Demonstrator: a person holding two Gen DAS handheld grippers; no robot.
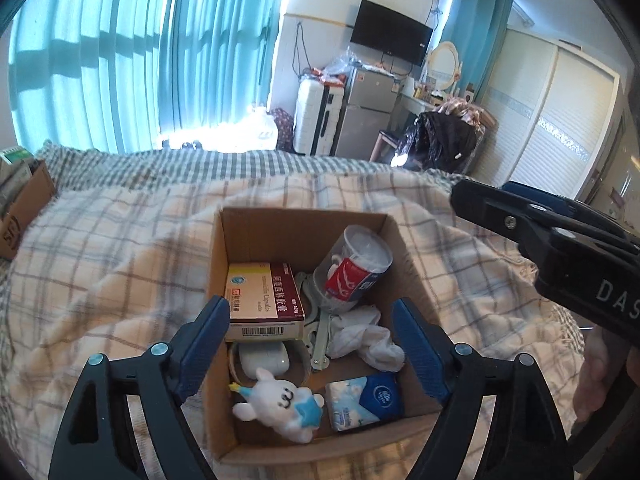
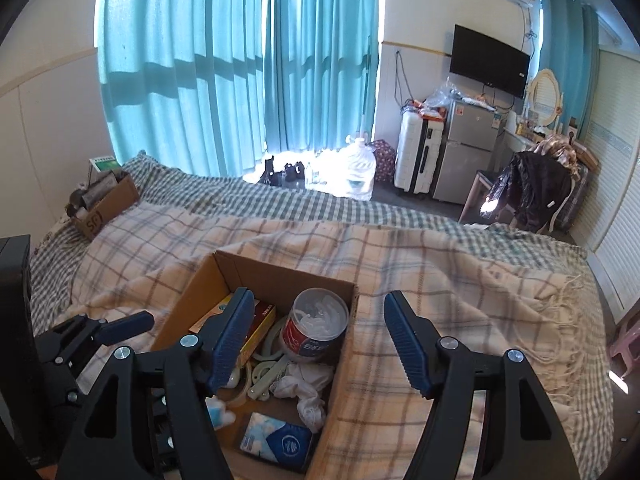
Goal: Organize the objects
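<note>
Cardboard box (image 1: 296, 232) is sitting open on the plaid blanket (image 1: 120, 240), directly under the left gripper (image 1: 308, 352), whose ribbed blue fingers (image 1: 204, 344) are standing apart, gripping nothing. Inside are lying a medicine carton (image 1: 264, 300), clear round tub (image 1: 352, 272), crumpled white cloth (image 1: 368, 340), plush toy (image 1: 280, 404) and tissue pack (image 1: 364, 404). The right gripper (image 2: 320, 344) is hanging open over the box's right wall.

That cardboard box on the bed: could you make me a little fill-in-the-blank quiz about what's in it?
1. The cardboard box sits on a ____ blanket.
2. The white plush toy lies beside a ____ tissue pack.
3. The left gripper hovers over the box with its jaws ____.
4. The clear tub wears a ____ label.

Missing words: plaid; blue; open; red
</note>
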